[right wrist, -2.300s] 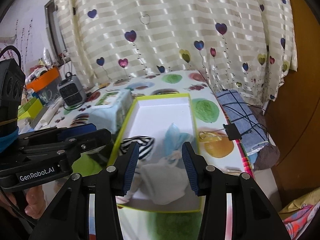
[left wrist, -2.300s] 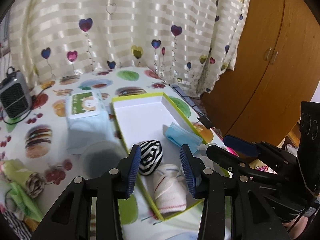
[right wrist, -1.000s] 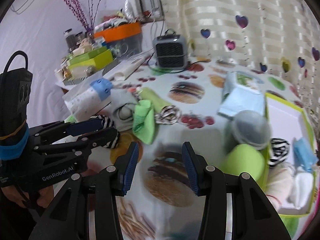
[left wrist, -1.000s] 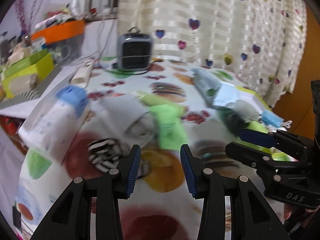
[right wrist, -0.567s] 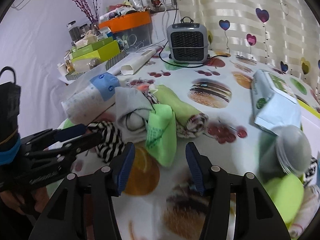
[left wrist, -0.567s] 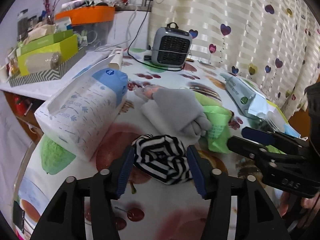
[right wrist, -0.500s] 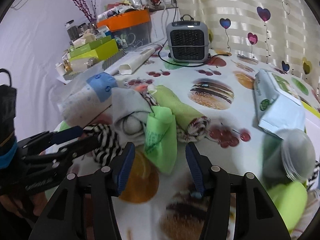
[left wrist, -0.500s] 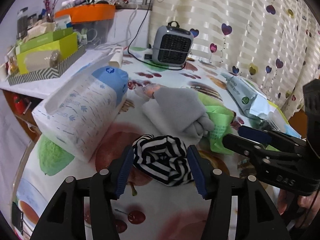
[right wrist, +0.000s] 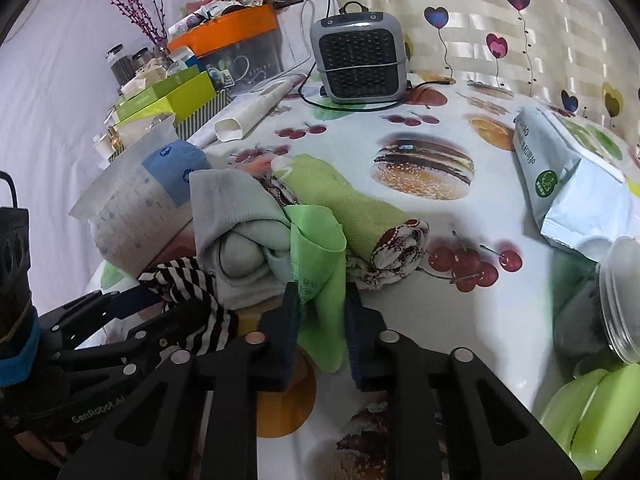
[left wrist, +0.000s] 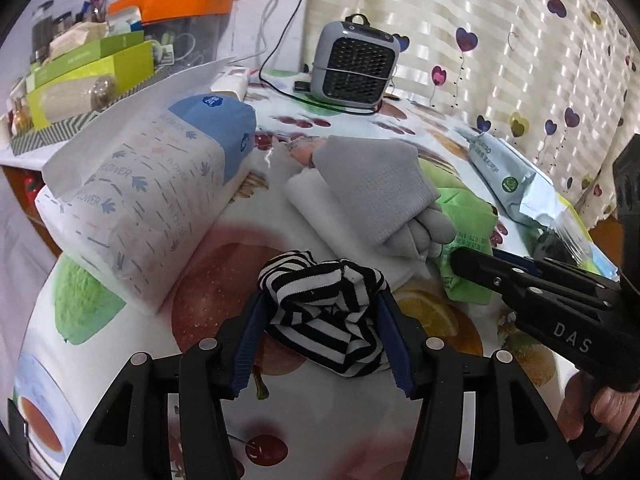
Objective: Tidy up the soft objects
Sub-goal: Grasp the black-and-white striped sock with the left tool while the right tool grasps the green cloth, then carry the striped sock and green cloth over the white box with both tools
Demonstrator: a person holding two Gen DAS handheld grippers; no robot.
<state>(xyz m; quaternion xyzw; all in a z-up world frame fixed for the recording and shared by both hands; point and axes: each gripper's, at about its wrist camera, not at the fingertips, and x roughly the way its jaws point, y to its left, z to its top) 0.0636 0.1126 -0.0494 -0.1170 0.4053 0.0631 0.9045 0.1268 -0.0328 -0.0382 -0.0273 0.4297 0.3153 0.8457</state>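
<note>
A black-and-white striped fabric ball point(left wrist: 324, 320) lies on the fruit-print tablecloth. My left gripper point(left wrist: 322, 304) stands wide open around it, one blue pad on each side. From the right wrist view, that left gripper point(right wrist: 160, 304) reaches the striped ball point(right wrist: 188, 276) from the left. My right gripper point(right wrist: 320, 300) is closing, and its pads pinch a hanging fold of the bright green cloth point(right wrist: 316, 248). Seen from the left wrist, the right gripper point(left wrist: 460, 260) touches the green cloth point(left wrist: 468, 216) at the right. A grey sock bundle point(left wrist: 372, 184) rests against both items.
A tissue pack point(left wrist: 152, 184) lies left of the pile and a grey heater point(left wrist: 356, 64) stands behind it. A pale green roll with patterned fabric point(right wrist: 340, 196) lies behind the green cloth. A wipes pack point(right wrist: 560, 184) and a tipped jar point(right wrist: 624, 300) are at the right.
My left gripper has moved forward and down, so the striped ball now sits deeper between its fingers. The right jaws have closed from wide apart onto the green cloth.
</note>
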